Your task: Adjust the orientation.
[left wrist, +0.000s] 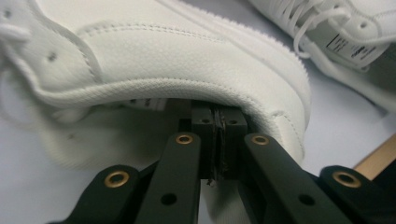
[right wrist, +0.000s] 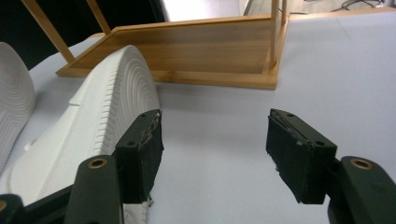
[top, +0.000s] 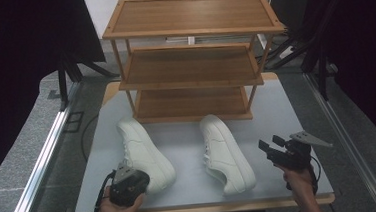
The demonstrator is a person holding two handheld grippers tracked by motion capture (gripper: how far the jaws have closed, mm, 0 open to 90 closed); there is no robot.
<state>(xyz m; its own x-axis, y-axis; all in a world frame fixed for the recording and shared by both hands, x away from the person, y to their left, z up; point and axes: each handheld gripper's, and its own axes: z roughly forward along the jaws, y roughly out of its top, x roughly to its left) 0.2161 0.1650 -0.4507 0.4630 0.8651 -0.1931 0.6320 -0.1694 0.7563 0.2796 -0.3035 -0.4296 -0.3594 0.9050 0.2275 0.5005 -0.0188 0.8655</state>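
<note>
The left white sneaker [top: 144, 154] lies on the grey counter [top: 271, 110] at about seven o'clock from the wooden shoe rack [top: 193, 60], heel toward the person, and the left tongs [top: 131, 182] sit at that heel. In the left gripper view the pads [left wrist: 219, 140] are pressed together just under the padded collar [left wrist: 187, 93], and I cannot tell whether they pinch a thin edge of the heel lining or merely rest inside the opening. That is the main risk: if only the soft collar is nipped, lifting could let the sneaker swing toe-down, slip free and drop back onto the counter, or twist and knock its neighbour. The right white sneaker [top: 227, 153] lies near it at about three o'clock, tipped on its side with the ribbed sole [right wrist: 107, 102] facing the right tongs [top: 274, 150], whose jaws stand wide apart with nothing between them. A dangling left sneaker carried toward the rack could also catch the lip of the bottom shelf [top: 192, 116] or an upright post. Loose laces [left wrist: 317, 28] on the right sneaker lie close by and might snag during a sideways move.
</note>
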